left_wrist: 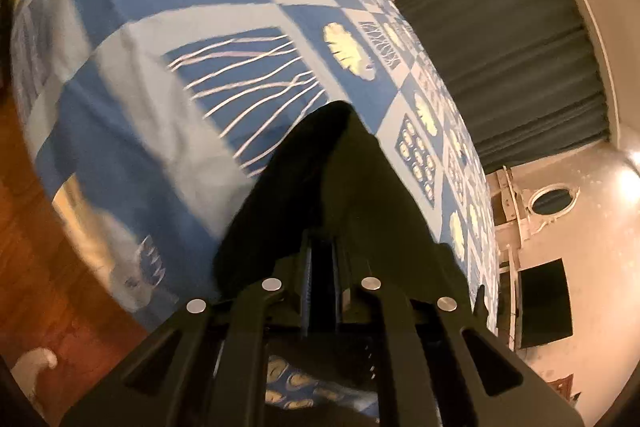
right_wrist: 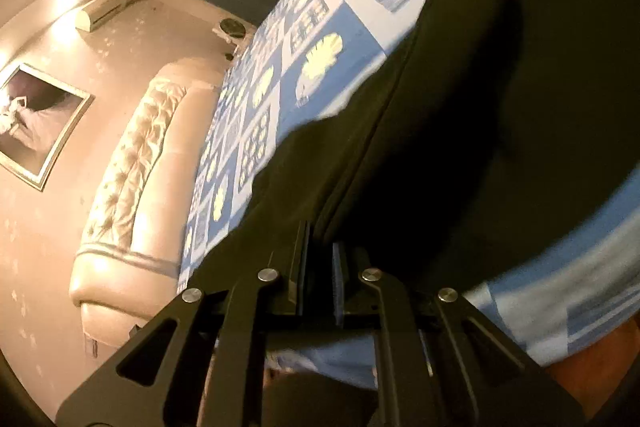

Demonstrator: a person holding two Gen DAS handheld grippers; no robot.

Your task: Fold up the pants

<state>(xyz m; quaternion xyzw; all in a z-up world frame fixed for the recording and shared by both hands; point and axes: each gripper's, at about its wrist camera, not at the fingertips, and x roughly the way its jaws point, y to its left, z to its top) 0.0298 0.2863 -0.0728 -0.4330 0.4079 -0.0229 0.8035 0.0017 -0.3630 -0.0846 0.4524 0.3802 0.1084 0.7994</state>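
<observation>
Black pants [right_wrist: 460, 131] lie on a bed with a blue and white patterned cover [left_wrist: 160, 87]. In the left wrist view my left gripper [left_wrist: 322, 267] is shut on an end of the black pants [left_wrist: 340, 179], and the cloth rises from the cover in a dark peak toward the fingers. In the right wrist view my right gripper [right_wrist: 320, 263] is shut on another edge of the pants, whose dark fabric spreads up and to the right over the cover [right_wrist: 312, 39]. The pinched spots are hidden by the cloth itself.
A padded cream headboard [right_wrist: 132, 167] runs along the bed's far side, with a framed picture [right_wrist: 36, 123] on the wall. Dark curtains [left_wrist: 500, 47] hang beyond the bed. Wooden floor [left_wrist: 48, 247] shows past the bed's edge.
</observation>
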